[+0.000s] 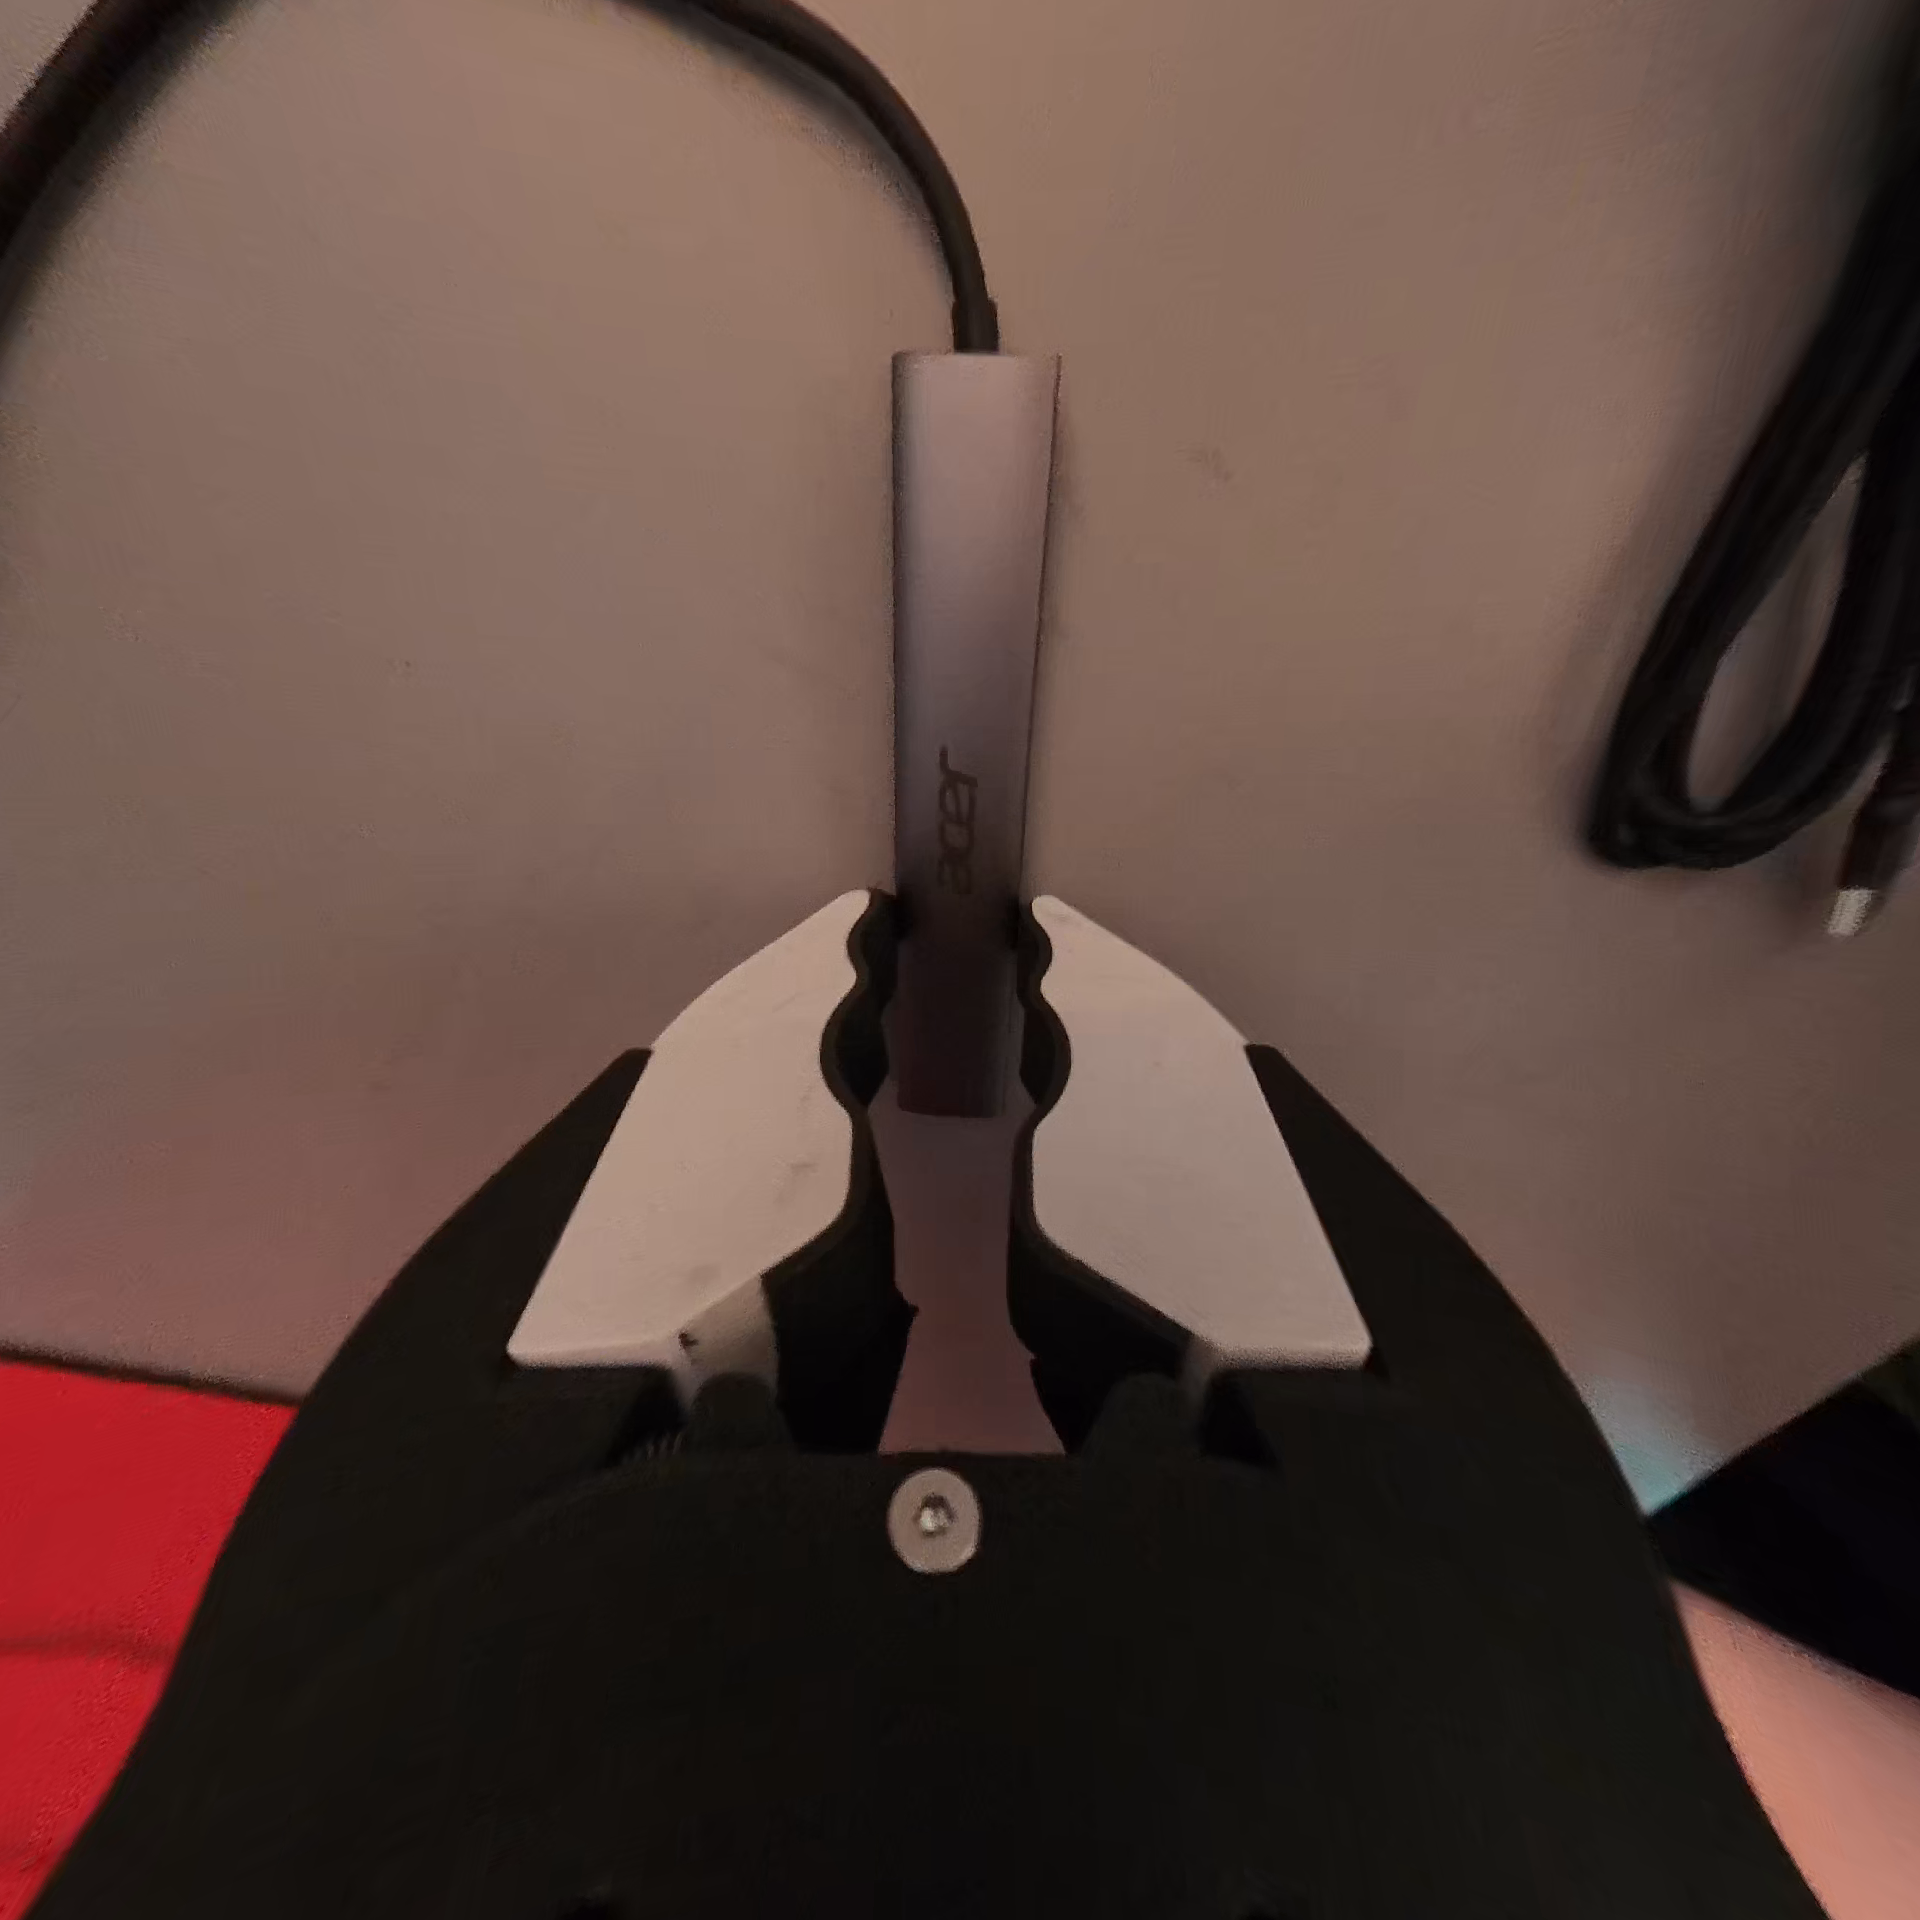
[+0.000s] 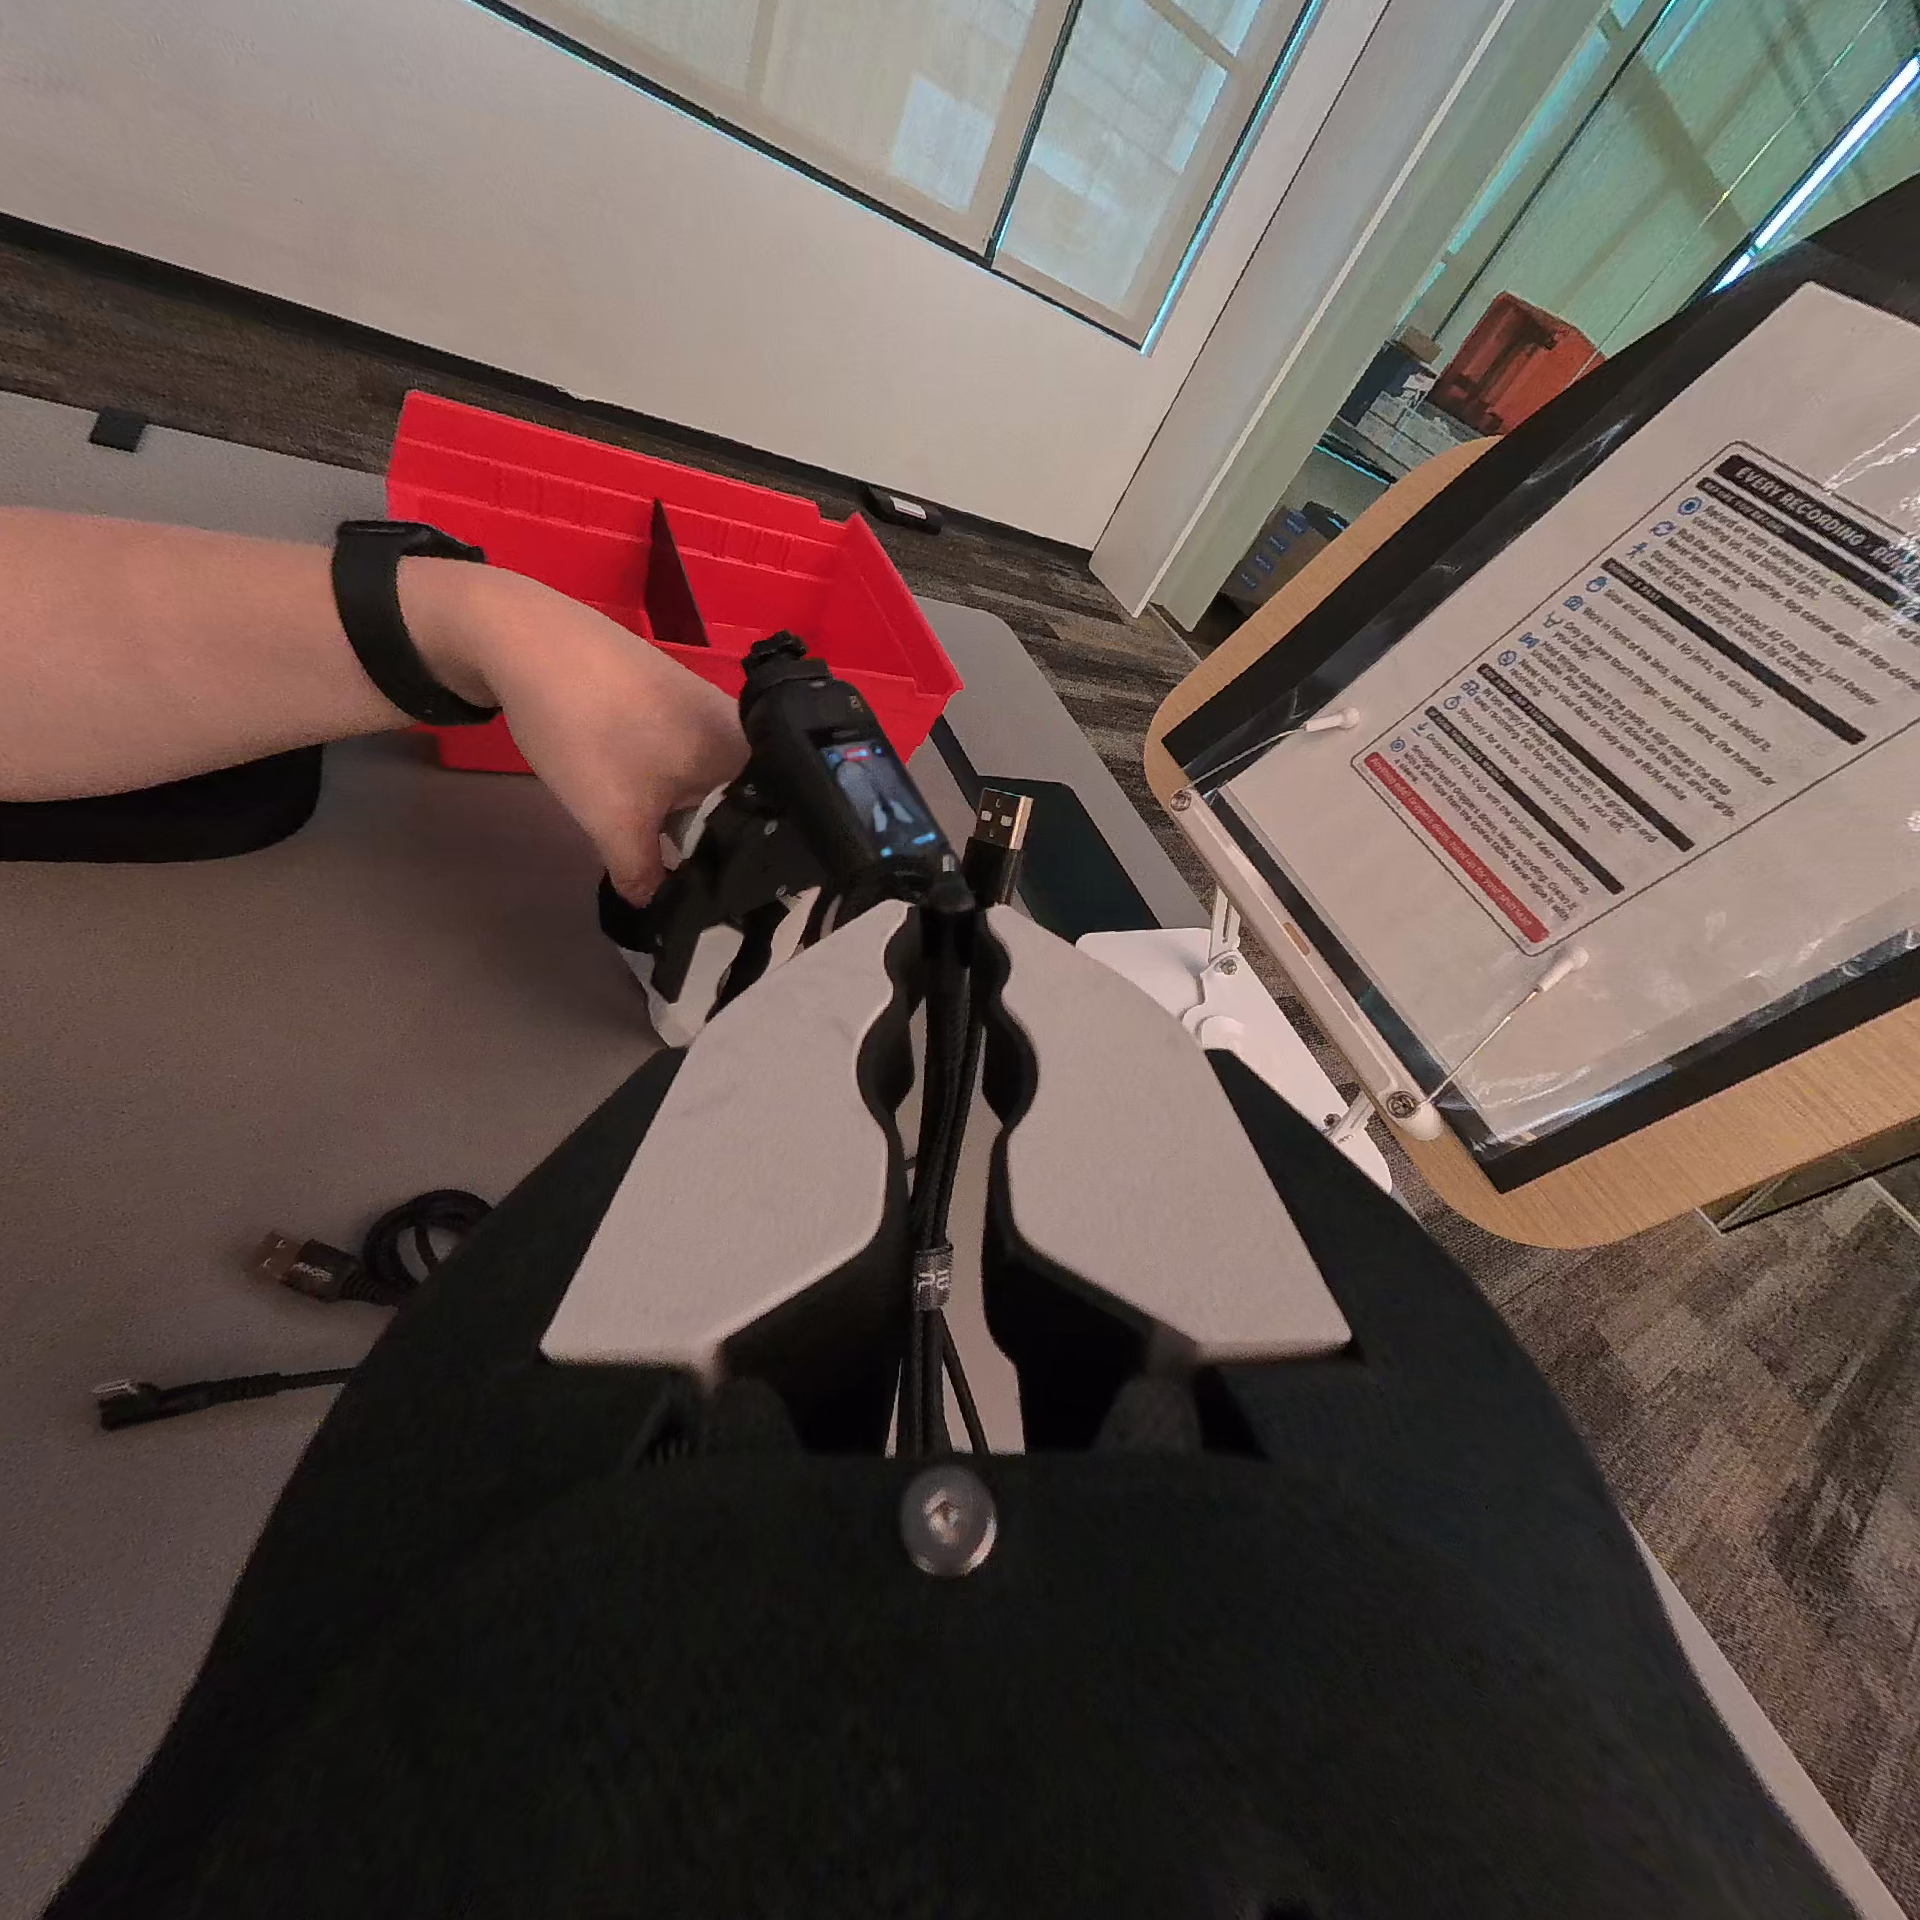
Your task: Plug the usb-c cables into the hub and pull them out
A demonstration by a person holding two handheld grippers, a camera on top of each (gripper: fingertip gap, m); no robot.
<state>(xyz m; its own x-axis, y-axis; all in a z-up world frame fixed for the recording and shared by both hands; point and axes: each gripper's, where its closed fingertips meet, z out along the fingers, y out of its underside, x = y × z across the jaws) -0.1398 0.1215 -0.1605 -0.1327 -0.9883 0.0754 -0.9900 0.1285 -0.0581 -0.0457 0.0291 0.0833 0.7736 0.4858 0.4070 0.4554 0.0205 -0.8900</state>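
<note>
In the left wrist view my left gripper (image 1: 956, 914) is shut on the near end of a slim grey hub (image 1: 971, 623) that lies on the grey table. The hub's own black cable (image 1: 935, 187) leaves its far end and curves left. In the right wrist view my right gripper (image 2: 951, 920) is shut on a bundled black braided cable (image 2: 940, 1091). The cable's flat rectangular metal plug (image 2: 1000, 831) sticks up past the fingertips. The left gripper (image 2: 727, 894) shows beyond it, held by a hand. The hub is hidden in this view.
A coiled black cable (image 1: 1745, 623) with a small plug (image 1: 1860, 914) lies right of the hub. Two more cable ends (image 2: 312, 1262) (image 2: 156, 1403) lie on the table at left. A red bin (image 2: 665, 582) stands behind. A framed instruction sheet (image 2: 1621, 727) stands on a wooden side table at right. The gap from one gripper's tips to the other's is roughly 25 cm.
</note>
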